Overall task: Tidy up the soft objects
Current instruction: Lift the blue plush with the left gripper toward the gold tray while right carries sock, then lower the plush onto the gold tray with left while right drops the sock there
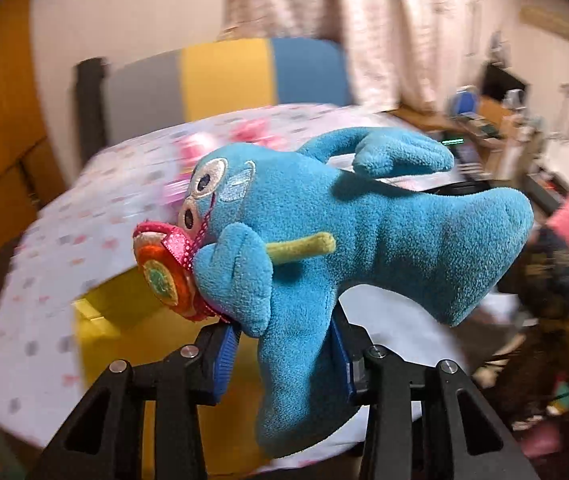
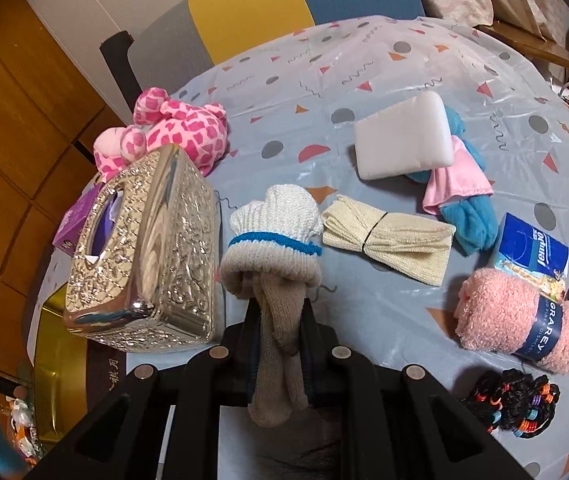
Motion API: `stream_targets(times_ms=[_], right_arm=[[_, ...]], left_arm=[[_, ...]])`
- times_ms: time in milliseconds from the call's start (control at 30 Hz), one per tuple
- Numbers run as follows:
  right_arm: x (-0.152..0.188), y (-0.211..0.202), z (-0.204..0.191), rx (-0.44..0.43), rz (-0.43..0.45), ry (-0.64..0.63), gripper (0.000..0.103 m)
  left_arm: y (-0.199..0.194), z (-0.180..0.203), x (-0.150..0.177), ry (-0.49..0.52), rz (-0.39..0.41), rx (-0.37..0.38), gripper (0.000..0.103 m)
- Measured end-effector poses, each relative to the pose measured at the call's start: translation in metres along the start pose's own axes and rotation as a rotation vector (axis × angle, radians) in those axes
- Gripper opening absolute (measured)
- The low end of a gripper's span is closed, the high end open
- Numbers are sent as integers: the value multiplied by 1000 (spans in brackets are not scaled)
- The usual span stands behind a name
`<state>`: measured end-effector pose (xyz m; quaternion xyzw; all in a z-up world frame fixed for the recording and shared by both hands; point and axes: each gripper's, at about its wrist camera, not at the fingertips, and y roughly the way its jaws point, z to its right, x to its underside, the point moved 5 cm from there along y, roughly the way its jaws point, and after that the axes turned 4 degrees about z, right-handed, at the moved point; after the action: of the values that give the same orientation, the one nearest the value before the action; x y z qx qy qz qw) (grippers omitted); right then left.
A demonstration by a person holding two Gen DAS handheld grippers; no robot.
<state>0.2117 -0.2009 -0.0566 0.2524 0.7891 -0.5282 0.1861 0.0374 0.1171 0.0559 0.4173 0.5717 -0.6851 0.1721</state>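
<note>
The left gripper (image 1: 284, 356) is clenched on a blue plush toy (image 1: 324, 240), lifted clear above the table (image 1: 44, 280). The background is blurred. The table wears a plastic cloth printed with dots and triangles; a striped grey, yellow and blue chair back (image 2: 268, 4) stands behind it, with curtains (image 1: 384, 20) beyond. The right gripper (image 2: 278, 336) grasps a beige knitted sock (image 2: 272, 264), whose white toe rests on the cloth beside a silver tissue box (image 2: 156, 252).
</note>
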Motion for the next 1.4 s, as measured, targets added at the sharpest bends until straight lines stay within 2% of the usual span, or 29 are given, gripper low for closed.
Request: stream_targets(times_ms=[67,233,367,500,567,633,733,800,867,933,1067,1233,1400], right_arm=[[-2,-4,-1,-4,21,-6,15],[-5,-17,-8,-34,61,-19,15],[-5,-35,-24,-45,92,-53,15],[-2,-56,-50,-71,115,-115,16],[0,-67,-66,-96,124,-150,16],[1,-75,-85,-126,128,-185,16],[6,-83,-122,-167,128,-262,16],[10,-87,-144,-184,134,-311,16],[14,-85,-167,-253,101,-329,16],[18,-78,-183,-261,79,-357,16],[32,-39,-216,-274,-23,-395,16],[45,31,-244,-199,-140,-398,16],[52,92,-265,-166,-223,-355,22]], left_arm=[[11,-36,7,-6,-32,-90,43],[53,-110,35,-71,-172,-221,43],[75,-144,49,-99,-221,-264,48],[93,-152,61,-117,-269,-289,57],[107,-151,63,-126,-280,-276,62],[118,-153,64,-134,-271,-276,66],[117,-155,62,-171,-244,-263,86],[110,-155,60,-176,-229,-282,86],[99,-152,58,-198,-203,-264,86],[88,-153,57,-234,-179,-264,86],[63,-155,54,-315,-125,-295,86],[35,-158,56,-455,-48,-301,86],[21,-149,60,-494,-6,-309,87]])
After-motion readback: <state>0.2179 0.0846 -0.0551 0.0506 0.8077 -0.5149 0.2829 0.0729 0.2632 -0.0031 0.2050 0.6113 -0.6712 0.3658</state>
